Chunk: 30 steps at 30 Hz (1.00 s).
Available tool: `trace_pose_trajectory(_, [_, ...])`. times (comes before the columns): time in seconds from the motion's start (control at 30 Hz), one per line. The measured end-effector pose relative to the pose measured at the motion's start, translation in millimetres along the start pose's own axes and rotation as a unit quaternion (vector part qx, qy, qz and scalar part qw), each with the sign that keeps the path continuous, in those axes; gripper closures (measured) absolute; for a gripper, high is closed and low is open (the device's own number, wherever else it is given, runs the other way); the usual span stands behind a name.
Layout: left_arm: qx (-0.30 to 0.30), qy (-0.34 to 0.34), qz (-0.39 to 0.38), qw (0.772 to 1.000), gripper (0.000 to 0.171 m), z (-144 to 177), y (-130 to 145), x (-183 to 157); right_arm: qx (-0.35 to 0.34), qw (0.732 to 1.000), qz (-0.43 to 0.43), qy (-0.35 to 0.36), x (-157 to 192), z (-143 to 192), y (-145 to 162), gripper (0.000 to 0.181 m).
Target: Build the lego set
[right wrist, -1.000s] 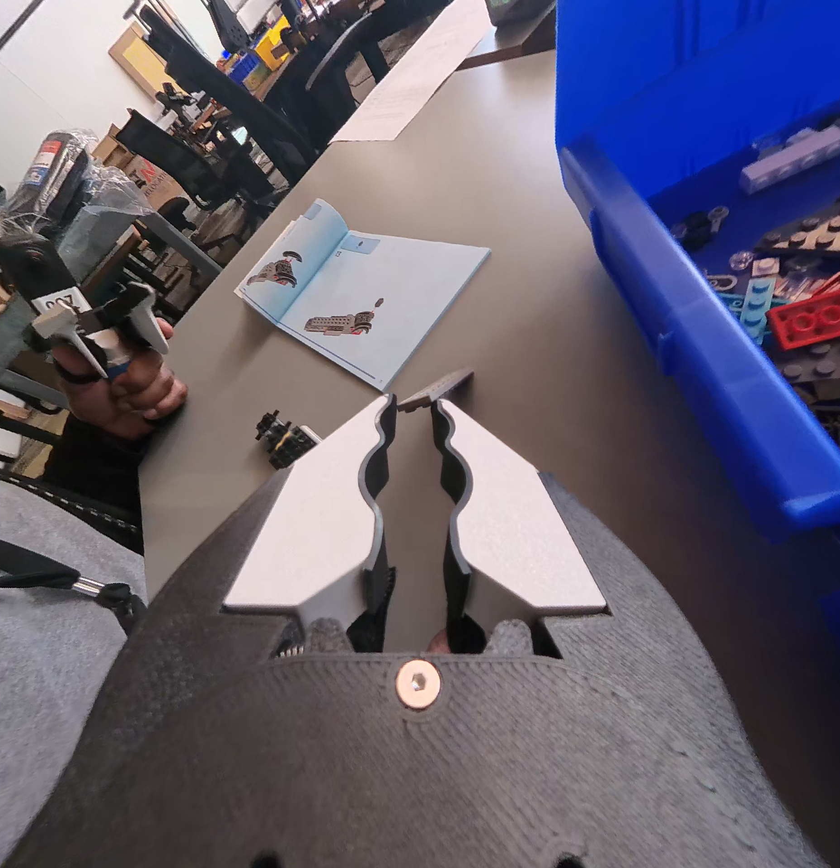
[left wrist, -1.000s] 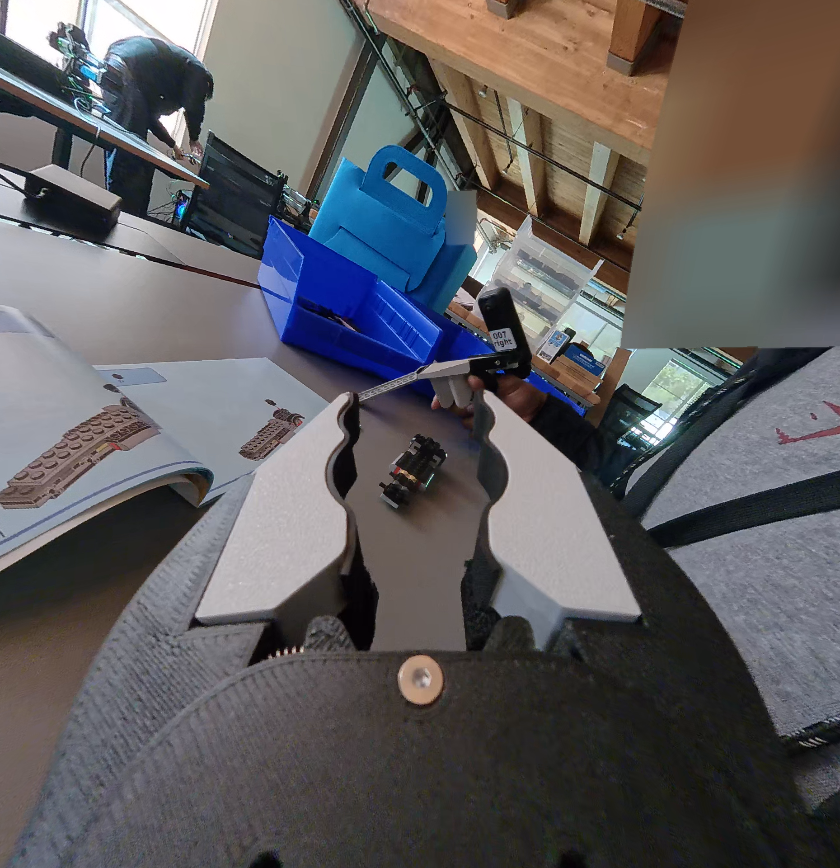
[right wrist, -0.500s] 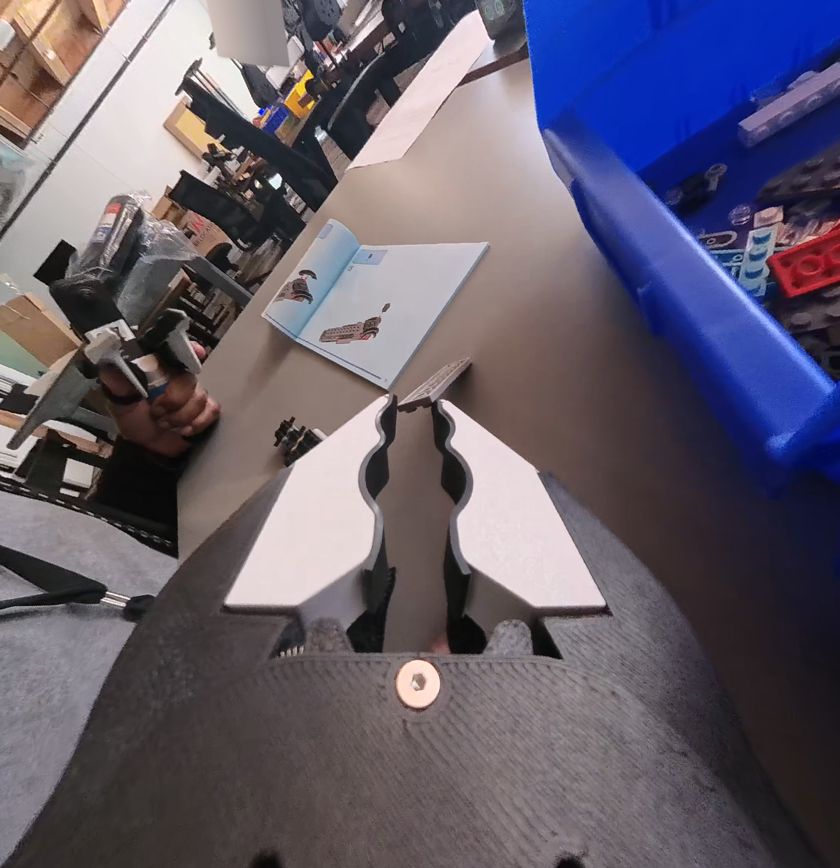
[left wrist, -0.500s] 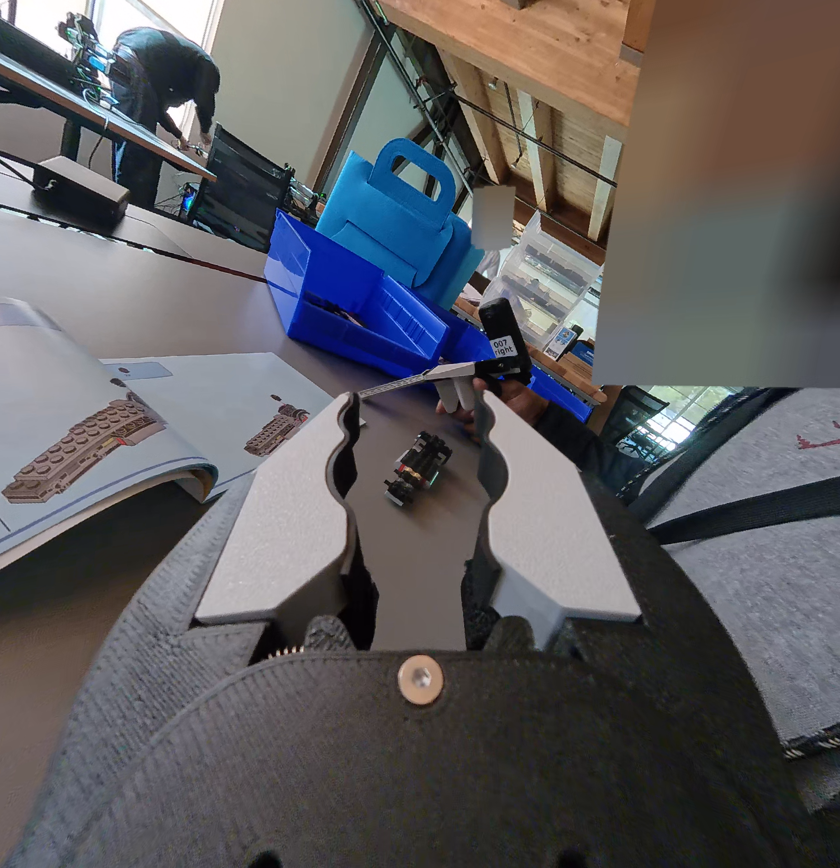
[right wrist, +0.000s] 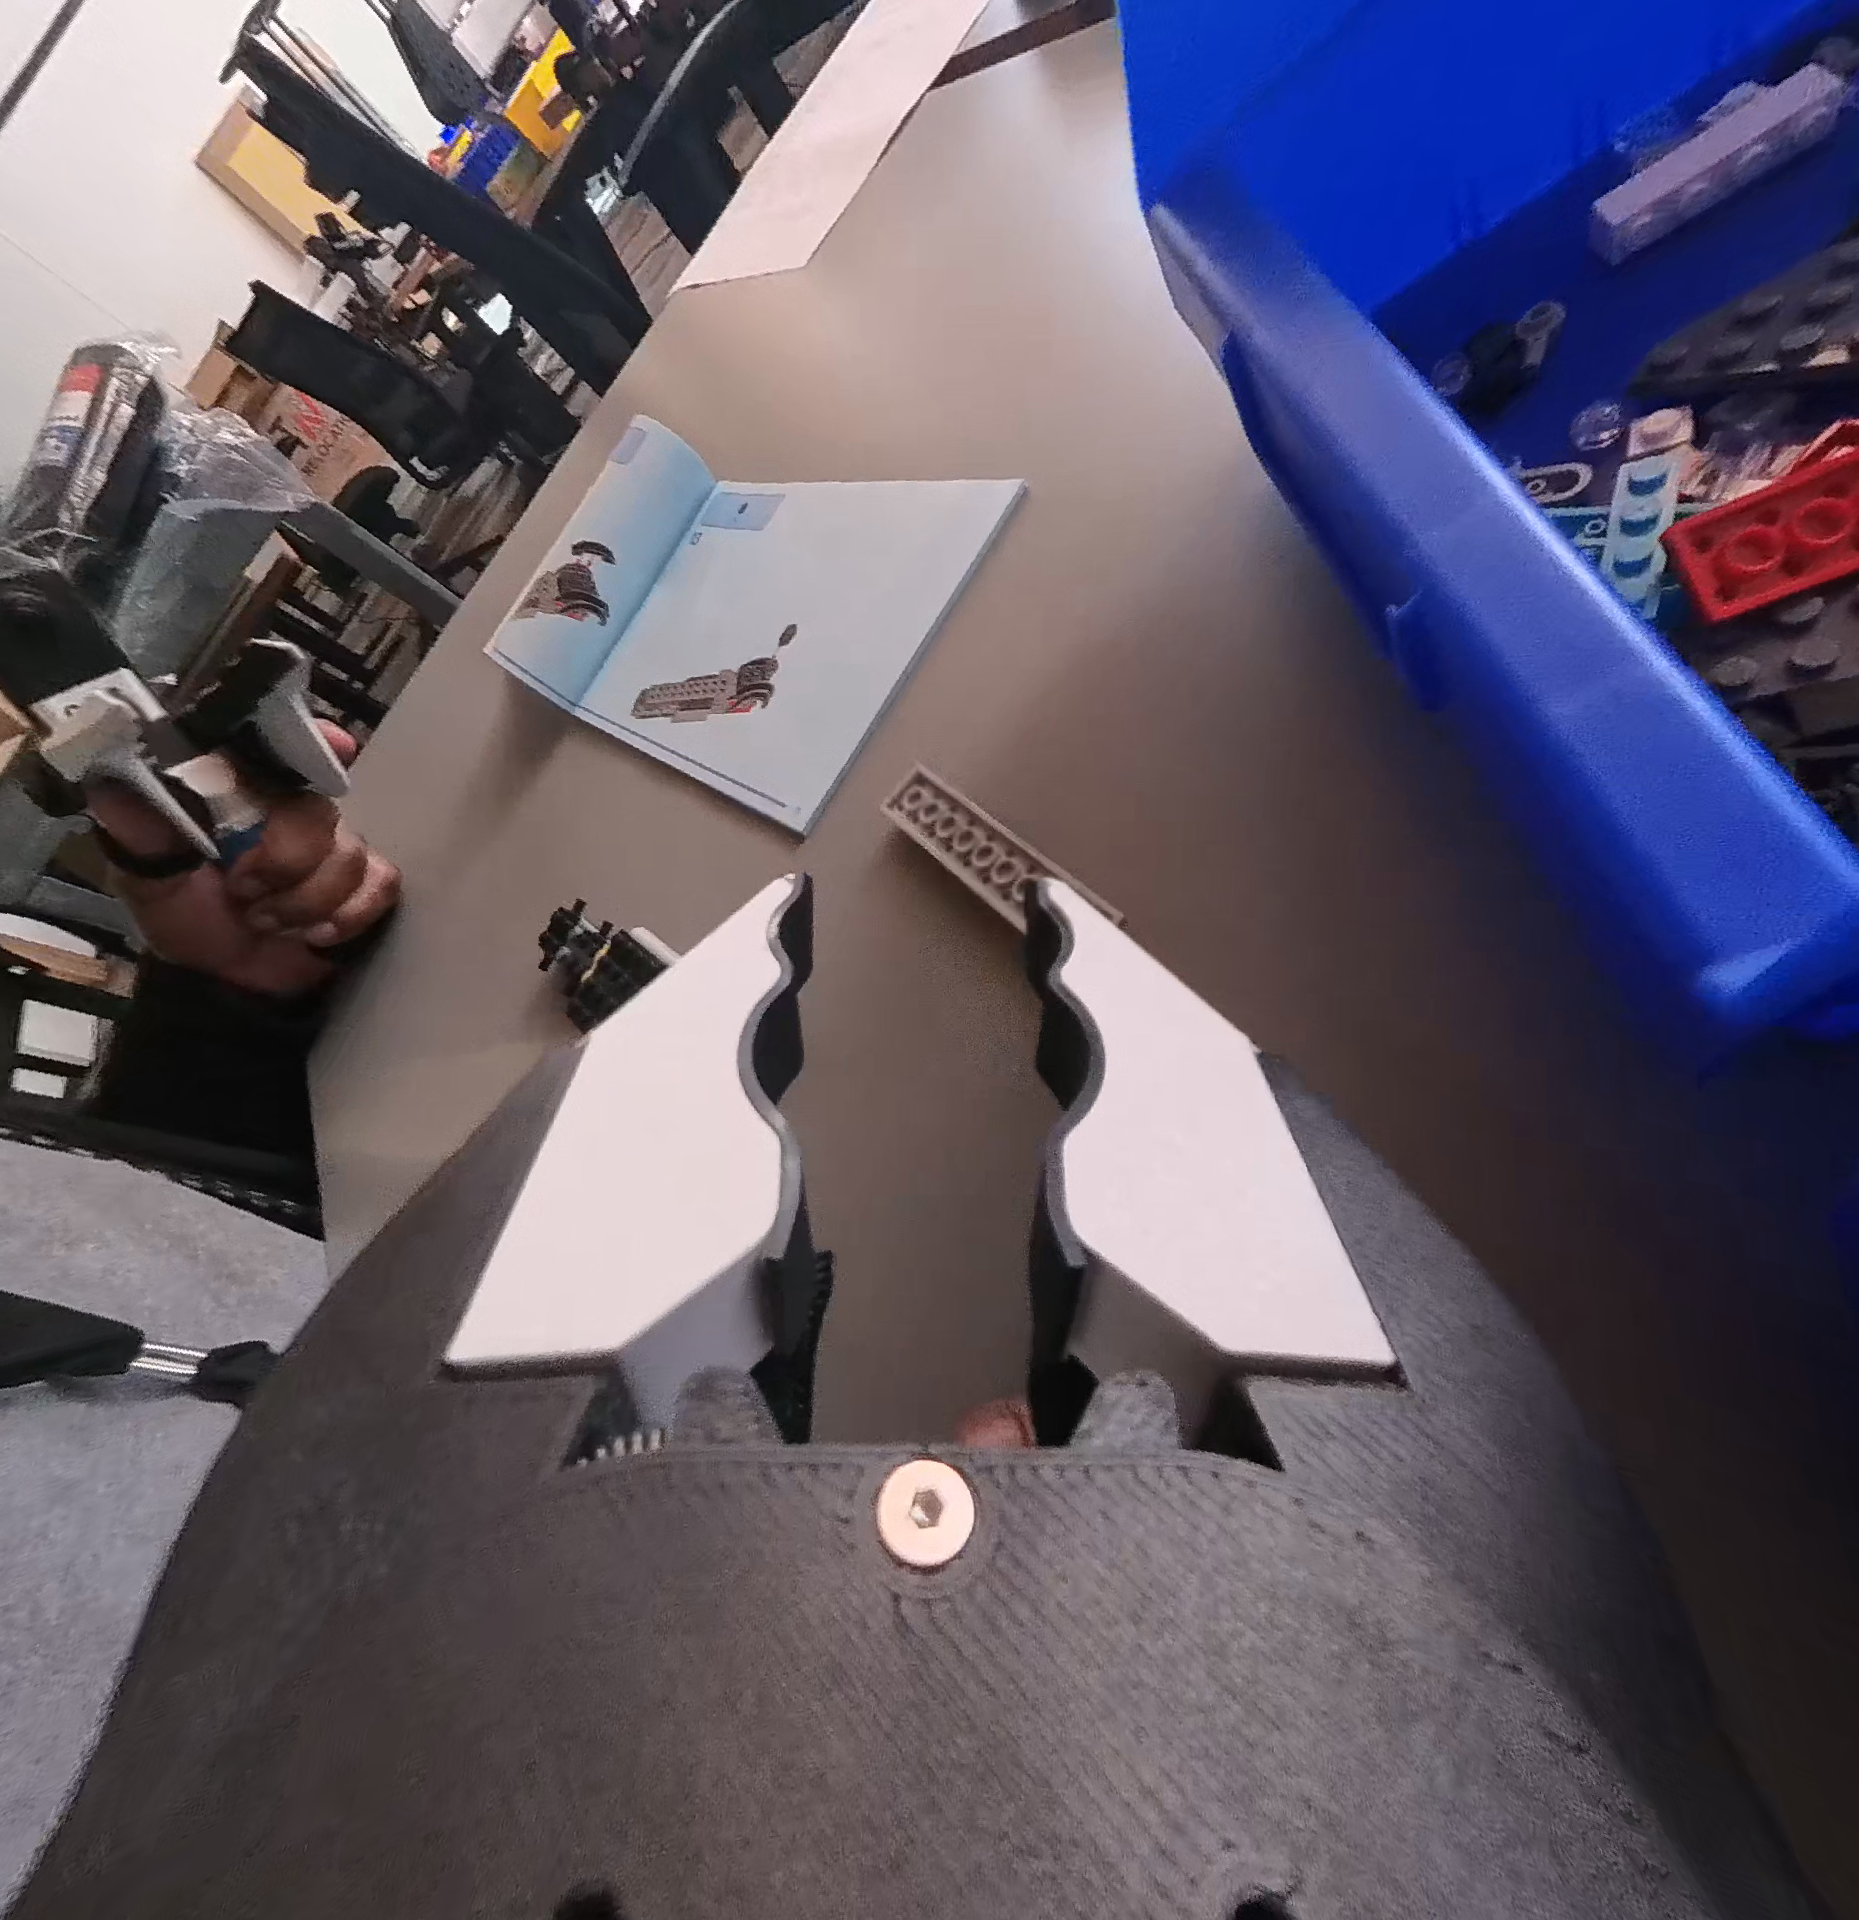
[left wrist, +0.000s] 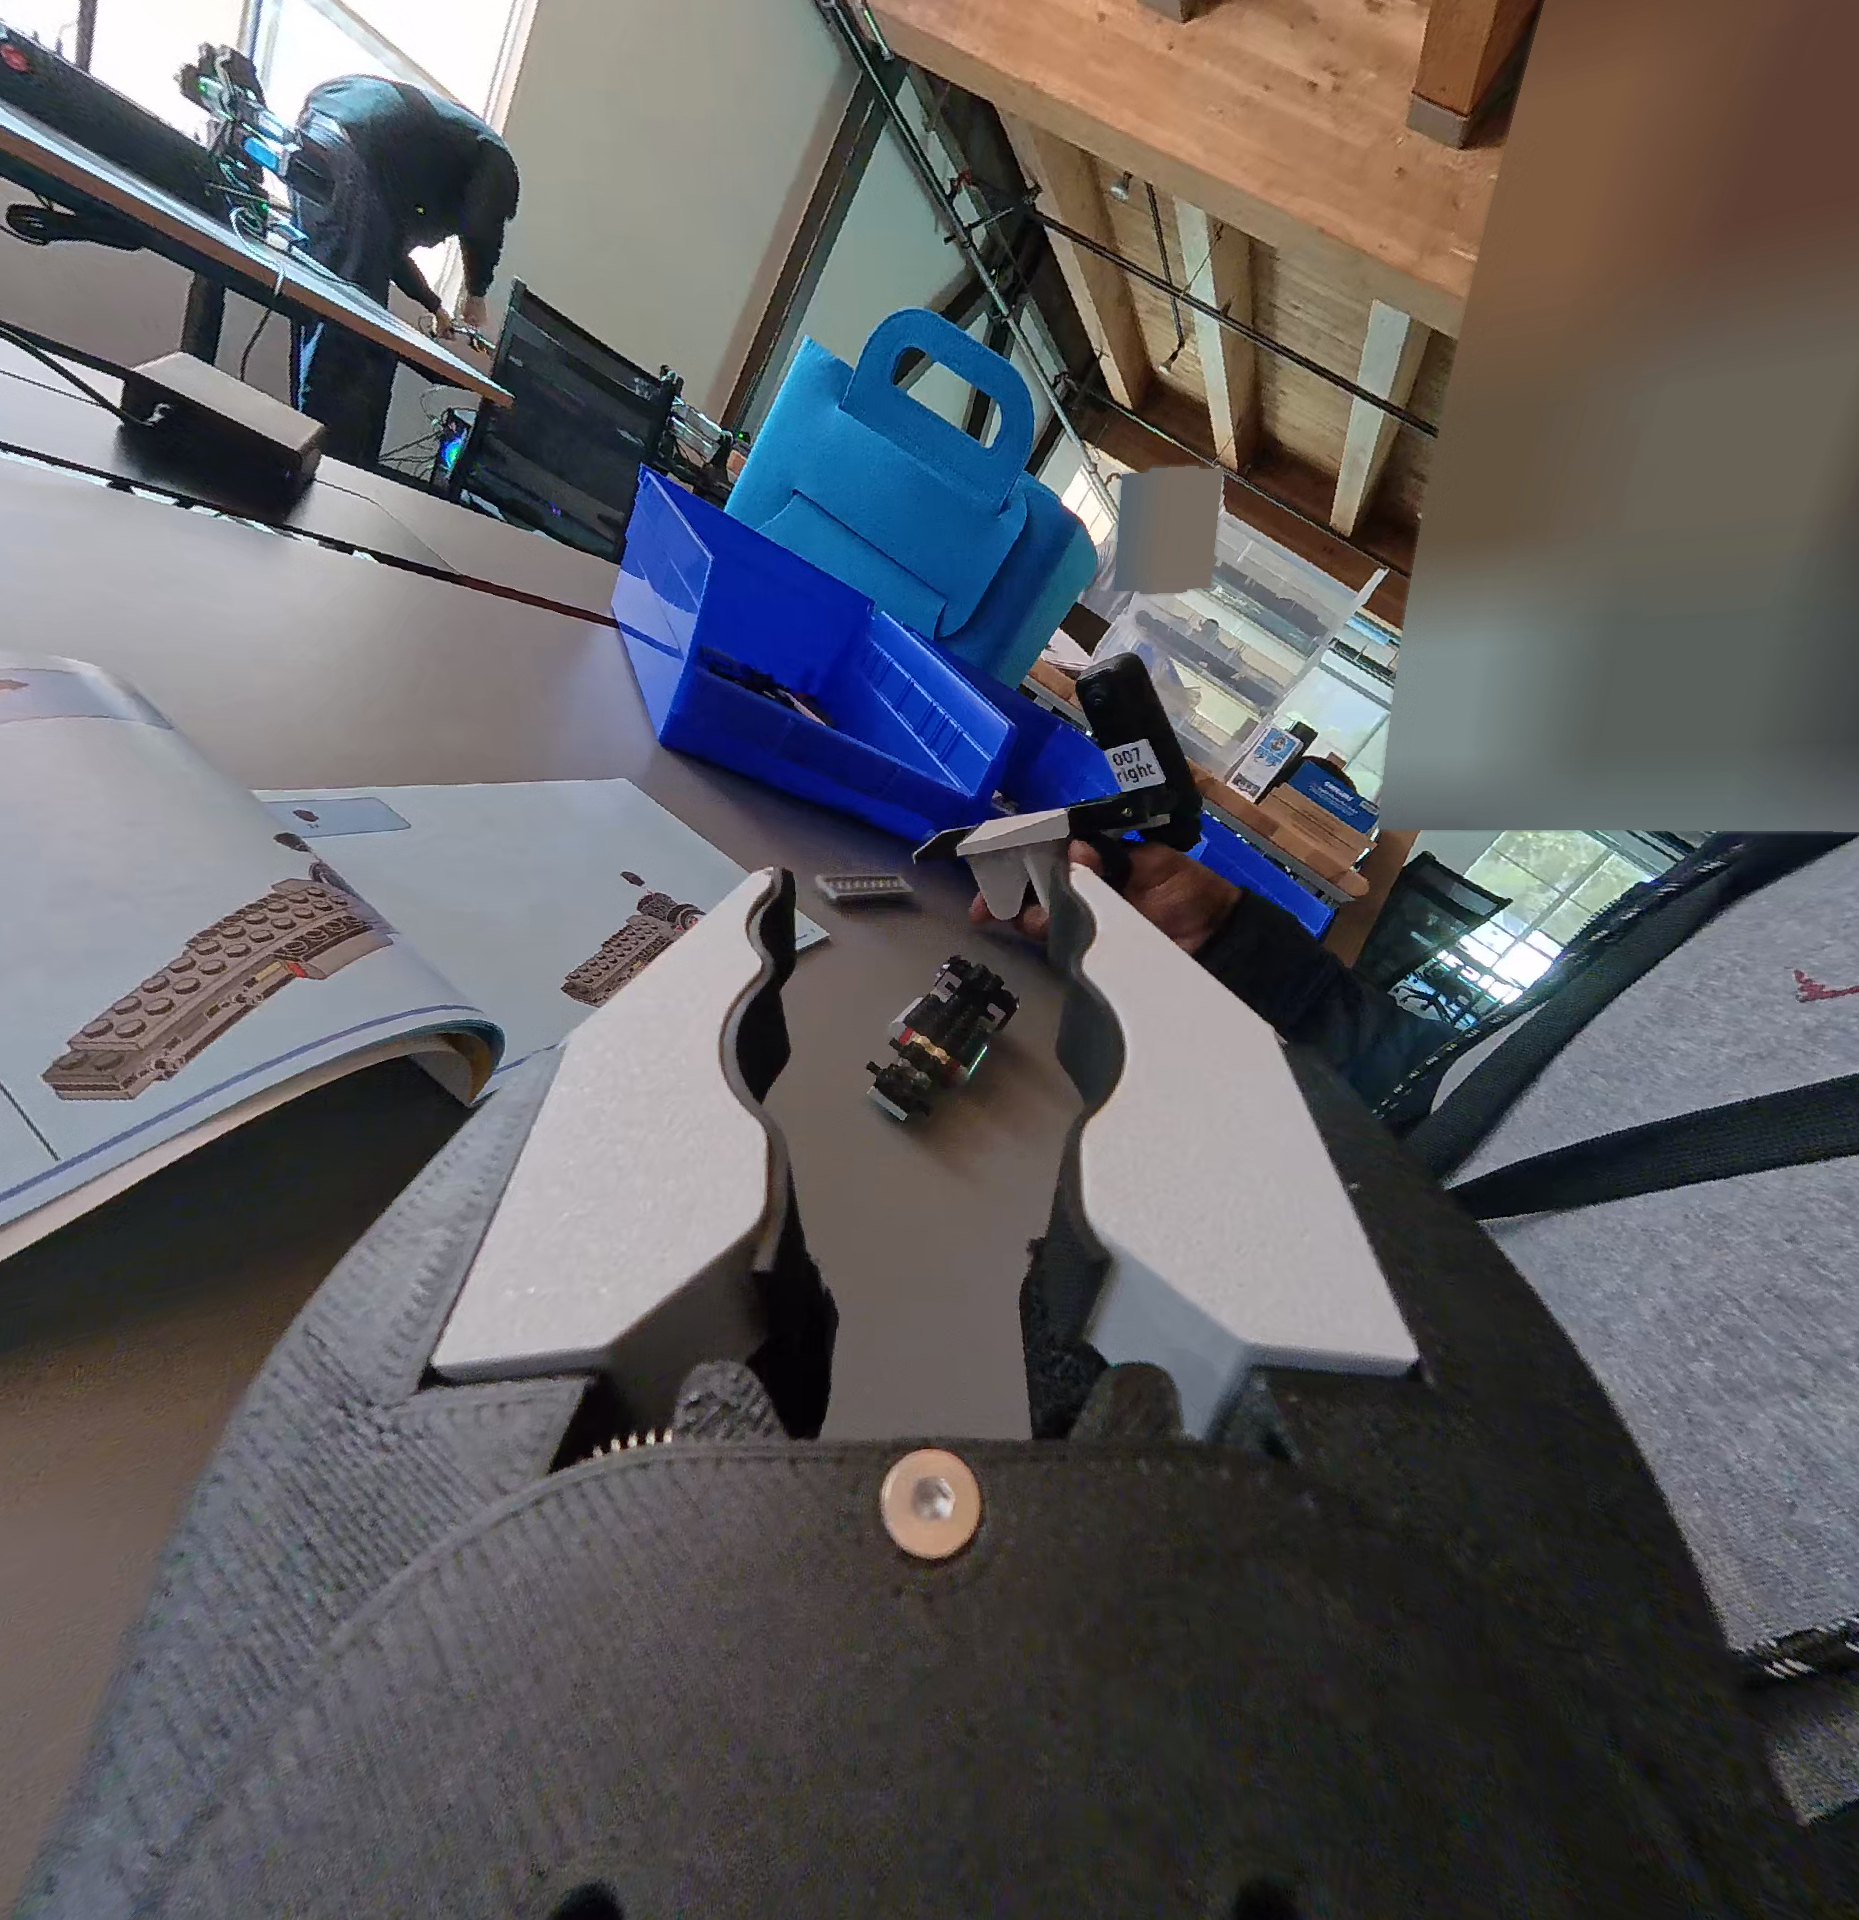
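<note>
i judge it early: only a small black brick sub-assembly (left wrist: 940, 1039) is built, the long grey studded plate (right wrist: 992, 847) lies loose, both my left gripper (left wrist: 920, 894) and right gripper (right wrist: 920, 899) gape empty.

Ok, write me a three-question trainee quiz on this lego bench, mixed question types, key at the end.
1. True or false: the right gripper is shut on the grey studded plate.
2. Multiple choice: where does the small black lego assembly lie? A) in the blue bin B) on the table, ahead of the open left gripper C) on the instruction booklet
3. Fill in: the grey studded plate lies on the table between the instruction booklet and the ____.

Key: 1 false, its jaws are open and the plate lies on the table. 2 B. 3 blue bin.
</note>
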State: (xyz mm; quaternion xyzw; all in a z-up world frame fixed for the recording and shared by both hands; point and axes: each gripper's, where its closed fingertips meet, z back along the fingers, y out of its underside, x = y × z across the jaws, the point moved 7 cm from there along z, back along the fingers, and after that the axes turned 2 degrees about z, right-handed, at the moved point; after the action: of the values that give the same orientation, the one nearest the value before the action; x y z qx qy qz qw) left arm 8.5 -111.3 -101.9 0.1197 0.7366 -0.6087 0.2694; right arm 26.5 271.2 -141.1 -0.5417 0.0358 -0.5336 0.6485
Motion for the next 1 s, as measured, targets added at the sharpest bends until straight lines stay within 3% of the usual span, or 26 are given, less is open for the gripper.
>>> trace_pose_trajectory(0.17, [0.005,-0.013,-0.002,1.000,0.123,2,-1,3,-0.007,0.999,0.049,0.021,9,3,-1,0.133])
trace_pose_trajectory(0.37, [0.027,-0.168,-0.064,0.983,0.119,43,-25,36,-0.022,0.994,0.106,-0.003,36,5,-15,0.131])
trace_pose_trajectory(0.53, [0.032,-0.229,-0.153,0.961,0.109,67,-103,67,-0.033,0.986,0.158,-0.047,60,-17,-48,0.129])
trace_pose_trajectory(0.63, [0.033,-0.218,-0.188,0.957,0.100,53,-159,101,-0.052,0.979,0.179,-0.083,83,-52,-70,0.127])
trace_pose_trajectory(0.73, [0.035,-0.188,-0.179,0.965,0.094,26,-193,146,-0.061,0.972,0.205,-0.097,110,-94,-81,0.124])
trace_pose_trajectory(0.87, [0.035,-0.184,-0.148,0.971,0.092,7,-181,188,-0.032,0.959,0.268,-0.090,144,-146,-74,0.123])
trace_pose_trajectory(1.0, [0.126,-0.198,-0.152,0.960,0.092,13,-144,196,0.013,0.935,0.347,-0.071,163,-179,-54,0.123])
